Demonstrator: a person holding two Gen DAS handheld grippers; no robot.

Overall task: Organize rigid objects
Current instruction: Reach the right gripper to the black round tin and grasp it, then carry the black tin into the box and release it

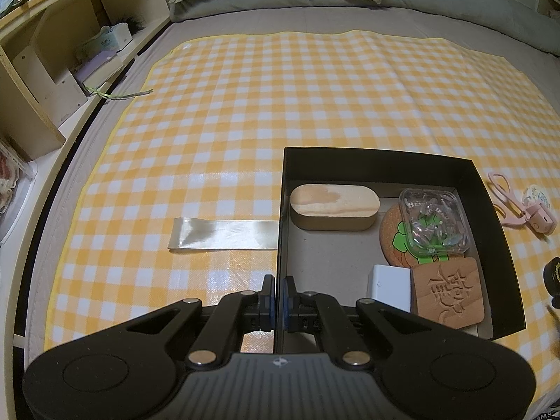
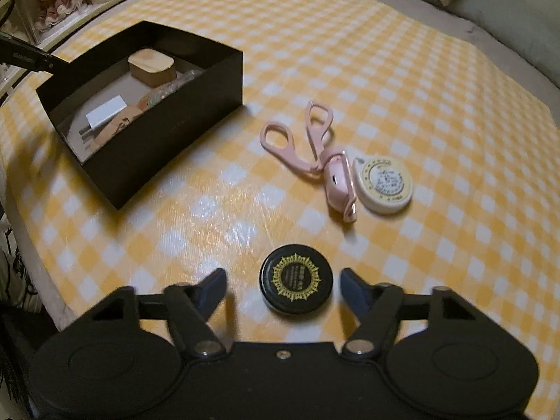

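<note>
My right gripper (image 2: 283,285) is spread wide around the black round tin (image 2: 295,281) on the checked cloth (image 2: 402,80), touching neither side. My left gripper (image 1: 279,292) pinches the near-left wall of the black box (image 1: 490,203), fingers pressed together.

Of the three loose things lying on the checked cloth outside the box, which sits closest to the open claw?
The round black tin with the gold sunburst lid. It lies right between the fingers of the open right gripper, while the pink scissors and cream round tape measure lie farther off.
</note>
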